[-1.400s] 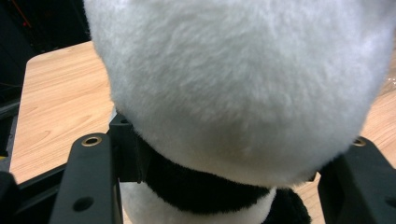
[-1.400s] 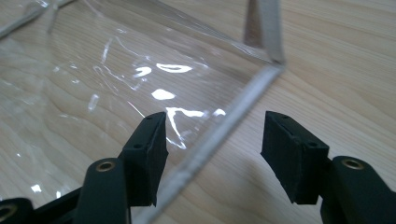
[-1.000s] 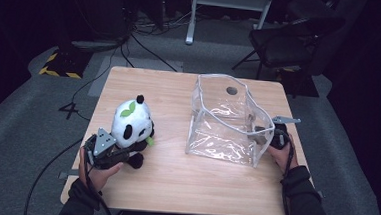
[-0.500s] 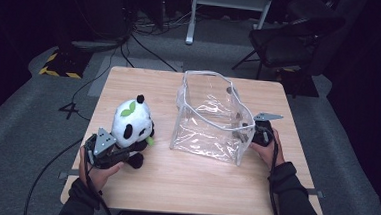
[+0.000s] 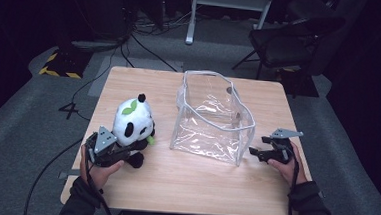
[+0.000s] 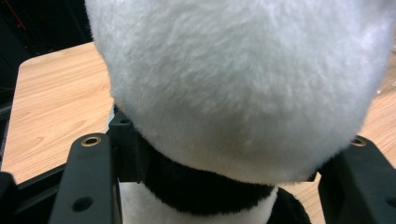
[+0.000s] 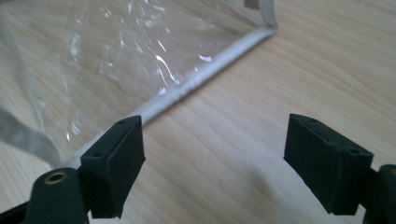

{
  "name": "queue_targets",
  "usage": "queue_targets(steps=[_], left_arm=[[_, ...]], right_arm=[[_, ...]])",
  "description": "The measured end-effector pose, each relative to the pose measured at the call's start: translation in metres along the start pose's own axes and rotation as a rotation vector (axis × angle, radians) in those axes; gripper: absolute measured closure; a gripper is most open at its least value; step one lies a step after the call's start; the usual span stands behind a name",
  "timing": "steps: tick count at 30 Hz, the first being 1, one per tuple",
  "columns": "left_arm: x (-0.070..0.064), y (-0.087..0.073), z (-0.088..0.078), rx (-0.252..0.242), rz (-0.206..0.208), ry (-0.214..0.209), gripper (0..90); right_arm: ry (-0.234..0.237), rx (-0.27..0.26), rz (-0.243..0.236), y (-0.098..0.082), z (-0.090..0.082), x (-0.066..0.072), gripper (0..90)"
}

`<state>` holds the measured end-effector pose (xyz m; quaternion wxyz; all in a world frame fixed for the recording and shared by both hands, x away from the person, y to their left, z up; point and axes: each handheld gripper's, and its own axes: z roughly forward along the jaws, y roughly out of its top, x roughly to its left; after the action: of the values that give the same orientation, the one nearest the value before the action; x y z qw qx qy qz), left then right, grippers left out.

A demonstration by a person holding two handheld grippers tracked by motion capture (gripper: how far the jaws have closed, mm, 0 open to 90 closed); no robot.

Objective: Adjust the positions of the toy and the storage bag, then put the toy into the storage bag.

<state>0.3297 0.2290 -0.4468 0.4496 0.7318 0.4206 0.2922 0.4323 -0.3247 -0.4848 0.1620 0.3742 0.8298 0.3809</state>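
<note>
The plush panda (image 5: 133,123) sits left of centre on the wooden table (image 5: 193,188), pinched by the left gripper (image 5: 120,151) – beside the clear bag (image 5: 212,121) – while the right gripper (image 5: 257,152), lower right, has just been opening its jaws, nothing between them.

Left forearm, dark-sleeved, enters from the lower left; the hand wraps the black two-jaw left gripper (image 5: 106,150) with its grey three-cornered plate on top, jaws level and pointing right, clamped on either side of the white-and-black plush panda toy (image 5: 133,124). Right forearm, dark-sleeved, enters from the lower right; the hand holds the black two-jaw right gripper (image 5: 256,152) low over the counter, pointing left, its jaws having just been opening, now wide apart with nothing between them.
</note>
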Motion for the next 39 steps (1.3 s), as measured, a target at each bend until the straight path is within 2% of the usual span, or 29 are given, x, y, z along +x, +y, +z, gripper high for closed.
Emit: queue_targets(steps=[3, 8, 14, 18, 25, 31, 39], left_arm=[[0.0, 0.0, 0.0, -0.003, -0.01, 0.0, 37.8], [-0.001, -0.001, 0.0, 0.0, 0.004, 0.003, 37.7], [-0.003, -0.002, 0.0, -0.004, 0.021, 0.008, 38.0], [-0.003, -0.002, 0.002, -0.013, 0.001, 0.015, 38.2], [-0.006, 0.002, 0.001, -0.003, 0.012, 0.032, 40.2], [-0.009, 0.008, 0.0, -0.033, 0.011, 0.053, 43.3], [-0.011, 0.017, -0.003, -0.069, 0.017, 0.057, 45.1]], right_arm=[[0.0, -0.002, 0.018, -0.011, -0.005, 0.0, 17.9], [-0.021, 0.033, 0.004, -0.028, -0.007, 0.003, 18.1], [-0.034, 0.008, 0.024, -0.038, -0.011, 0.004, 18.8], [-0.056, 0.015, 0.009, -0.038, -0.01, 0.004, 17.3], [-0.053, 0.017, 0.007, -0.038, -0.01, 0.004, 16.9], [-0.05, 0.017, 0.008, -0.038, -0.011, 0.004, 16.9], [-0.051, 0.016, 0.008, -0.039, -0.011, 0.005, 16.9]])
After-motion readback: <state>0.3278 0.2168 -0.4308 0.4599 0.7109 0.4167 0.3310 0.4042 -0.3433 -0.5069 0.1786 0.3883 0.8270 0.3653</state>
